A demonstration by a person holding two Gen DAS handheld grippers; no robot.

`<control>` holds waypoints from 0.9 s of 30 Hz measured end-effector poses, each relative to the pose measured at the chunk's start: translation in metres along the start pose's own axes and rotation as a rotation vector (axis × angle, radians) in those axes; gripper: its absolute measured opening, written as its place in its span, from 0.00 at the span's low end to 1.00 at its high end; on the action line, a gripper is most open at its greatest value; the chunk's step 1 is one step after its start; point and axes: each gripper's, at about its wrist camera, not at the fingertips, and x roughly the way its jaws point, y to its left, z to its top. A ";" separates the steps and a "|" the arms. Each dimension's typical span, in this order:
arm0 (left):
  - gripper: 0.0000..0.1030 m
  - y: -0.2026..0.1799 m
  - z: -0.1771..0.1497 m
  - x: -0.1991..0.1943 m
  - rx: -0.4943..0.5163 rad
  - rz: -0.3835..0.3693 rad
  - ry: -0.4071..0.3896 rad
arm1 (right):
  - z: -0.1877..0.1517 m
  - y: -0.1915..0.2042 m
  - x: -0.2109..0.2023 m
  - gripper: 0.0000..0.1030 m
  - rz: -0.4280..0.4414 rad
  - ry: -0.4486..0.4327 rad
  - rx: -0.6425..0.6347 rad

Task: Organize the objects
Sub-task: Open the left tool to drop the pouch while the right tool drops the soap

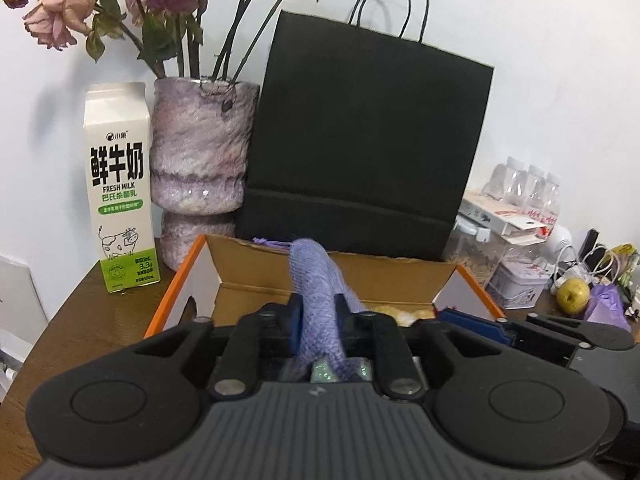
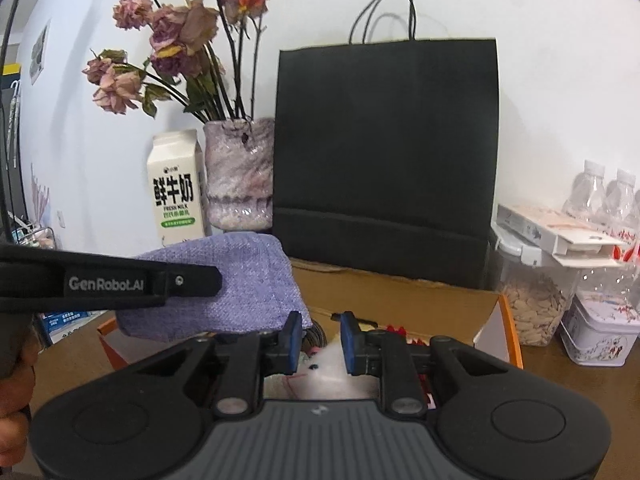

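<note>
Right now the left tongs [image 1: 318, 312] pinch a purple mesh pouch [image 1: 316, 280] between their blue pads, holding it over the open cardboard box [image 1: 336, 276] with orange edges on the brown desk [image 1: 80, 320]. In the right wrist view, the pouch [image 2: 236, 280] hangs out flat beside the left tongs' black arm, above the box's left side. The right tongs [image 2: 320, 334] show a narrow gap between the pads, with nothing between them; they hover over white and red items lying inside the box. Behind the box stand a black paper bag [image 1: 360, 140], a purple vase [image 1: 200, 152] of dried roses and a milk carton [image 1: 120, 184].
</note>
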 end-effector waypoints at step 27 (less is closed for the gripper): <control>1.00 0.005 0.000 -0.009 -0.013 0.088 -0.051 | -0.002 -0.003 -0.008 0.97 -0.064 0.001 0.016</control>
